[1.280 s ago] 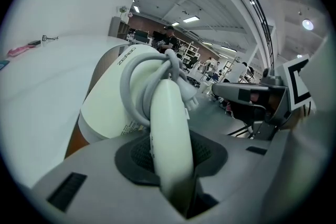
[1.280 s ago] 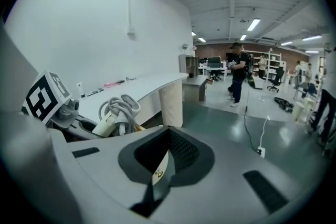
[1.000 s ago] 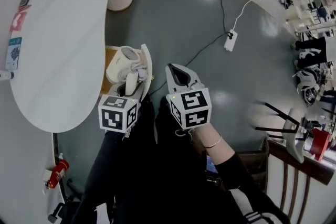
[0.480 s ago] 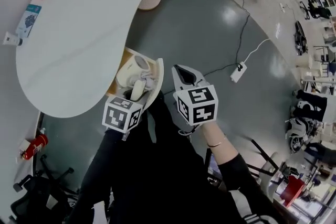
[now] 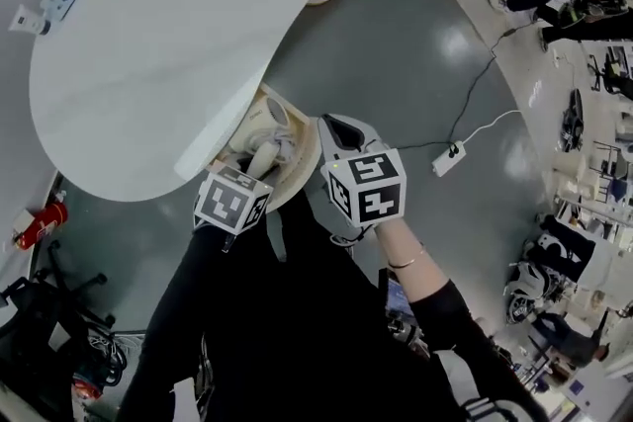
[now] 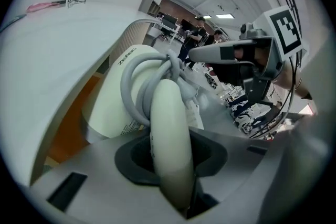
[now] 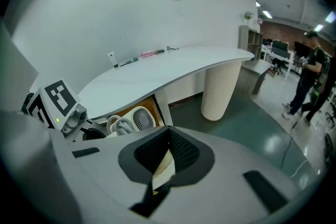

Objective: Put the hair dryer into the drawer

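Observation:
The cream hair dryer (image 5: 263, 124) has its grey cable wound round the body. My left gripper (image 5: 259, 158) is shut on its handle (image 6: 169, 128), and the body (image 6: 118, 97) points ahead of the jaws. The dryer hangs at the mouth of the open drawer (image 5: 255, 96), whose wooden inside (image 6: 71, 118) shows under the edge of the white table (image 5: 158, 44). My right gripper (image 5: 338, 129) is close on the right of the dryer, shut, with nothing held. From the right gripper view I see the dryer's round grille (image 7: 140, 119) in front of the drawer (image 7: 151, 104).
A ribbed white pillar (image 7: 220, 89) holds up the table's far end. A power strip (image 5: 447, 158) with its cable lies on the grey floor to the right. A red object (image 5: 35, 224) and an office chair (image 5: 45, 296) are left of me. People stand far right (image 7: 310, 71).
Both grippers have sunk and moved in toward the drawer under the table edge, the dryer going with the left one. The right gripper has drawn closer to the dryer.

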Tool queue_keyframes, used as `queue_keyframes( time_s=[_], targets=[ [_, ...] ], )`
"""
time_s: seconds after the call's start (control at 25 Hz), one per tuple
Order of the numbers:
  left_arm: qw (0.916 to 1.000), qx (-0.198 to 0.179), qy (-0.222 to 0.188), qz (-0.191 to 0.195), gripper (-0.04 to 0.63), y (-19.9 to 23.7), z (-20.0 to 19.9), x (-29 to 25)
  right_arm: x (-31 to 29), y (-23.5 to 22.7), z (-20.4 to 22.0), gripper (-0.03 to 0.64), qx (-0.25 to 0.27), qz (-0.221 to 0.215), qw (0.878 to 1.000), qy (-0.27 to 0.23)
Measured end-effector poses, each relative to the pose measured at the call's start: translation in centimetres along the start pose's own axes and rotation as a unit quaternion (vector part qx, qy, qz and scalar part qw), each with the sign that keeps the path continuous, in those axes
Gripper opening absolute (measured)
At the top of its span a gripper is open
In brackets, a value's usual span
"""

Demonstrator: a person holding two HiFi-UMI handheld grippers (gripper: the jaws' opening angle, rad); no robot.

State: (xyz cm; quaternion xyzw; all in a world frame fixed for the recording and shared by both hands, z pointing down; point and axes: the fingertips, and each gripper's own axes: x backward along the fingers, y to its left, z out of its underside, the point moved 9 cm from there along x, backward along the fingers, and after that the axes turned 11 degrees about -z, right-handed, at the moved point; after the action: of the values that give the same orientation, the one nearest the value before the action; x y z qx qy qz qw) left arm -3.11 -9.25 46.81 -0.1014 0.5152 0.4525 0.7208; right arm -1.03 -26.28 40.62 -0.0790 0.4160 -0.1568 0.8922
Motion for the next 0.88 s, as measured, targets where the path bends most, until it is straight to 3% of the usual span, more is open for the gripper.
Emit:
queue_keyframes(
  time_s=[0.24, 0.52, 0.88],
  targets=[
    [0.9995, 0.025, 0.016, -0.008, 0.126, 0.5, 0.6, -1.7, -2.3, -1.1, -0.7, 0.002, 0.024, -0.020, 0.999, 0.042],
    [0.9966, 0.064, 0.030, -0.042, 0.126, 1.6, 1.7, -3.2, -4.3, -0.7, -1.2, 0.002, 0.055, -0.073, 0.993, 0.076],
    [0.9941, 0.054, 0.048, -0.080, 0.126, 2.4, 2.4, -5.0, -6.0, 0.2, -0.8, 0.002, 0.075, -0.106, 0.985, 0.118]
  ],
)
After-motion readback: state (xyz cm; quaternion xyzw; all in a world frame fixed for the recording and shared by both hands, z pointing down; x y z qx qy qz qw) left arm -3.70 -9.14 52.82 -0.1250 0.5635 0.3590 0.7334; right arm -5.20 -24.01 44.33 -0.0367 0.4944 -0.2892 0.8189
